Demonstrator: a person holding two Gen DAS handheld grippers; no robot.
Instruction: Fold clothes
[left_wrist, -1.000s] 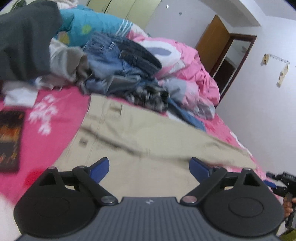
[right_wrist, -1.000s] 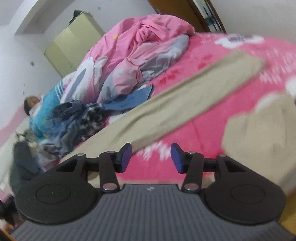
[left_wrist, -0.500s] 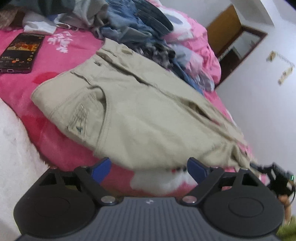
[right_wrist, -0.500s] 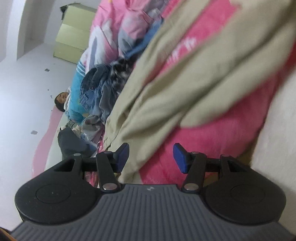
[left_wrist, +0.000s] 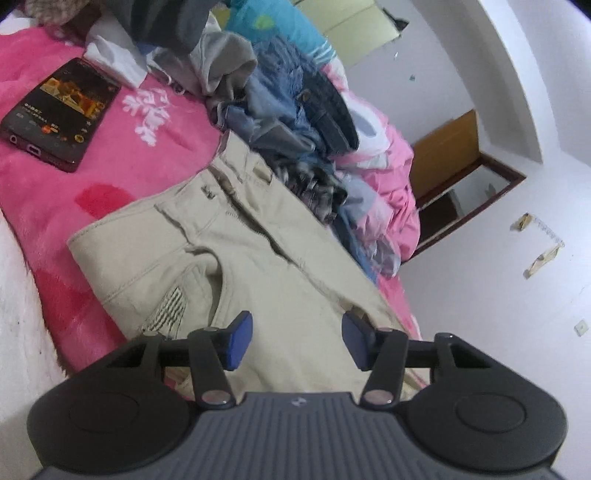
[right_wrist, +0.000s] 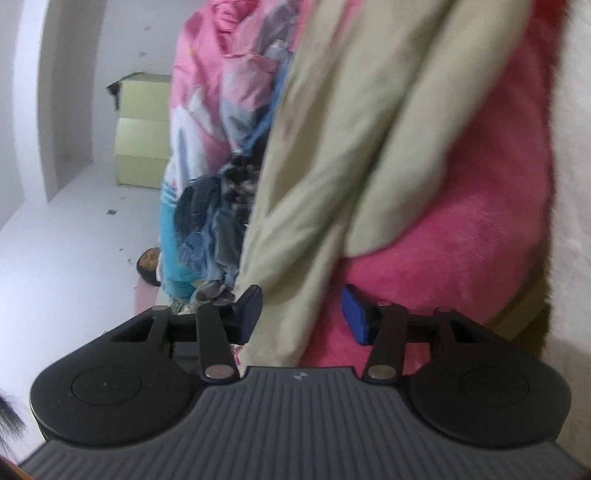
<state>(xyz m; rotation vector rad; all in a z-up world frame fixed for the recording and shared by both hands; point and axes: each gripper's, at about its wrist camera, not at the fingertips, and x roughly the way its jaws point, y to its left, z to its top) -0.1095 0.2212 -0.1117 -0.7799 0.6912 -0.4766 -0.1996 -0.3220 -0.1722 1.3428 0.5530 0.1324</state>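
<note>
Beige trousers (left_wrist: 236, 251) lie spread on the pink blanket (left_wrist: 122, 158), waistband toward the clothes pile. My left gripper (left_wrist: 295, 341) is open just above the seat of the trousers, with nothing between its blue pads. In the right wrist view the trouser legs (right_wrist: 332, 147) run across a strongly tilted frame. My right gripper (right_wrist: 301, 314) is open, its jaws standing on either side of a leg's edge, not closed on it.
A phone (left_wrist: 59, 112) with a lit screen lies on the blanket at the left. A pile of jeans and mixed clothes (left_wrist: 280, 122) and a pink duvet (left_wrist: 384, 177) lie beyond the trousers. The bed's white edge (left_wrist: 18, 332) is at the left.
Both views have rolled and moved closer to the trousers. The left gripper has come over the seat. The right gripper has opened wider around a leg's edge.
</note>
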